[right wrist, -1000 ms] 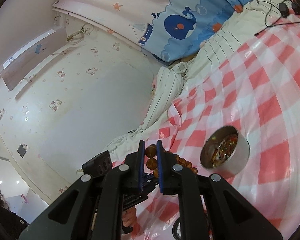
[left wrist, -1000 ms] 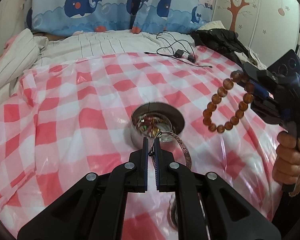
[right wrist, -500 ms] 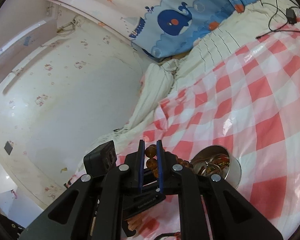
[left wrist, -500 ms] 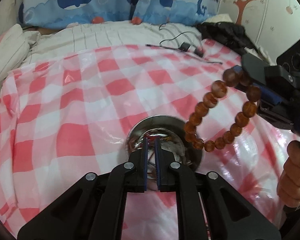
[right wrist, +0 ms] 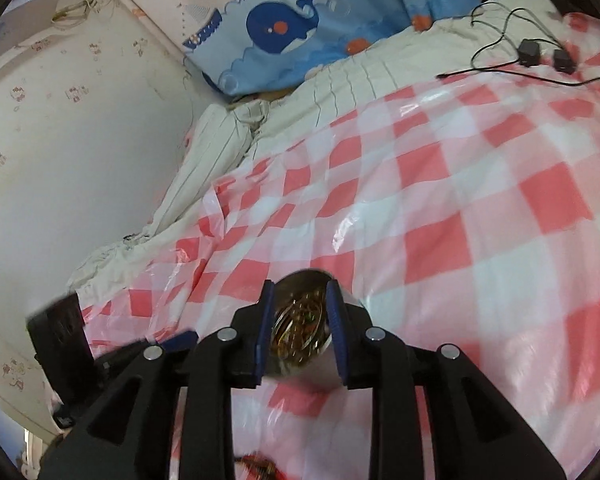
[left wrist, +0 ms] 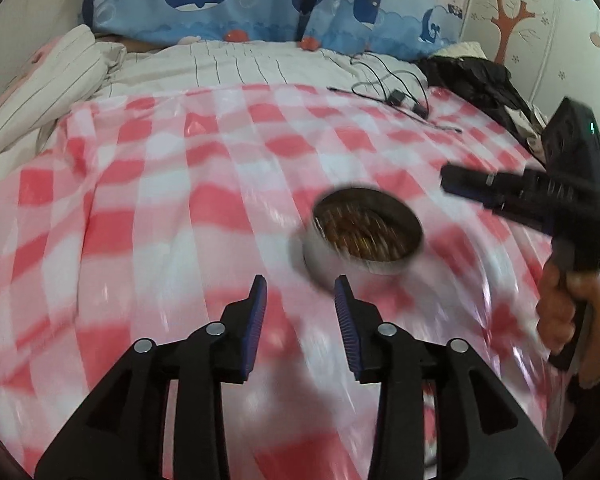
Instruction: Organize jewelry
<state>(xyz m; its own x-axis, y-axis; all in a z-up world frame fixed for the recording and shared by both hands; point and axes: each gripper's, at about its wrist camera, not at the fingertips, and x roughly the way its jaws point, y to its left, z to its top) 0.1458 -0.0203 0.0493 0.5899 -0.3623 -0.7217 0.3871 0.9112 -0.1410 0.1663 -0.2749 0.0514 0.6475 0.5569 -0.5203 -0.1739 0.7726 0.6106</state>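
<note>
A round metal tin (left wrist: 364, 240) holding brown beads and other jewelry sits on the red-and-white checked plastic sheet (left wrist: 160, 208). My left gripper (left wrist: 300, 292) is open and empty, just in front of and left of the tin. My right gripper (right wrist: 300, 296) is open and empty right above the tin (right wrist: 300, 328), which shows between its fingers. In the left wrist view the right gripper (left wrist: 460, 184) is at the right, beside the tin, held by a hand. The image is blurred by motion.
Black cables and small adapters (left wrist: 400, 96) lie at the far edge of the sheet. A dark garment (left wrist: 472, 76) lies at the far right. Striped bedding (left wrist: 40, 92) and a whale-print cover (left wrist: 260, 8) are behind. A reddish item (right wrist: 256, 464) lies at the bottom edge.
Both grippers have opened. The brown bead bracelet left the right gripper and the metal bangle left the left gripper; both now lie in the tin. The left gripper has pulled back and left.
</note>
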